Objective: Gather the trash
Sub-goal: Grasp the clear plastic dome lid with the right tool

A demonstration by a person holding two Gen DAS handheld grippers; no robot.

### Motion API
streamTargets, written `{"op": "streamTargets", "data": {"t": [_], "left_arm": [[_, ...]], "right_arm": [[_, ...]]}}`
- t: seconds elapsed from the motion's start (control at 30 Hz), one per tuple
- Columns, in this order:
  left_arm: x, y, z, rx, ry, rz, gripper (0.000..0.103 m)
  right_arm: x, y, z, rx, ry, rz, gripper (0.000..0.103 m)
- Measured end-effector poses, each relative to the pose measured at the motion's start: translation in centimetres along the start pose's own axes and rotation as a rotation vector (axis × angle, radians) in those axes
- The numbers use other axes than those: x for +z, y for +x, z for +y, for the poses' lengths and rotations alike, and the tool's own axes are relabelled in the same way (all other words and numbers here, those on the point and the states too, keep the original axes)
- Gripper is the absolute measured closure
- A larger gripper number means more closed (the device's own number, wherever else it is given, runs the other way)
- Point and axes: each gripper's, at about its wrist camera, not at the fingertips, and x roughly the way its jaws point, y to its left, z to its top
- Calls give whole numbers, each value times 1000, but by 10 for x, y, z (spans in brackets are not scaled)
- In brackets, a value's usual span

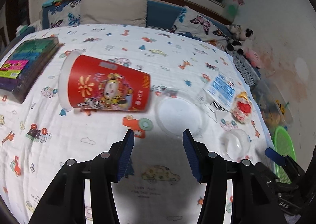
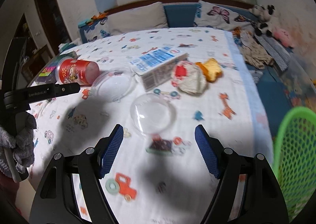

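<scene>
Left gripper (image 1: 158,135): jaws spread, nothing between the blue pads – it hangs over bare bedsheet, pointing down at a slant.
Right gripper (image 2: 159,132): jaws spread wider, also empty; its tip also shows at the right edge of the left wrist view.
Small clear dome lid (image 2: 153,113): lies on the sheet just ahead of the right gripper, apart from both pads.
Larger clear lid (image 1: 178,114): lies flat just beyond the left gripper's right finger, not touching it; in the right wrist view it sits between the red cup and the carton.
Red cup (image 1: 104,83): printed with a cartoon figure, tipped on its side, white rim toward the left, ahead and to the left of the left gripper.
Blue-and-white carton (image 2: 158,66): lies flat beyond the lids, near the middle of the bed.
Crumpled wrapper (image 2: 189,78): white with red print, just beside the carton; an orange-yellow scrap (image 2: 212,69) touches its far side.
Green mesh basket (image 2: 294,156): off the bed's right edge (only part of its rim and wall shows).
Bed (image 1: 79,154): white sheet printed with cars and animals carries all the trash.
Book (image 1: 25,62): dark cover, at the left edge of the bed, beside the cup.
Gloved hand (image 2: 17,145): grips the left gripper's handle at the left of the right wrist view.
</scene>
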Motion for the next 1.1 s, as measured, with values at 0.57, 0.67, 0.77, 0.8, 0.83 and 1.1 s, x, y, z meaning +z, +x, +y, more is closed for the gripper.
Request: {"op": "streamTargets", "data": {"t": [0.57,0.67,0.77,0.8,0.83,1.1], "left_arm": [[11,34,7,-35,-83,27,57],[13,39,4,-35,-96,26,61],[16,43,1,-11,-102,16,62],[18,45,1,-4,-110,15,62],[18,47,1,-4,-116,16,62],[19,60,6,23,-163,25,74]], "right_arm": [[11,51,10,-23,-49,54,44],[10,48,11,-26,-49,50,44],[9,41,9,-19,-43,42,44],[8,38,8,-17,-40,37,44],[7,35,7,-15,-37,35,44],[-2,5,-6,-15,4,1,44]]}}
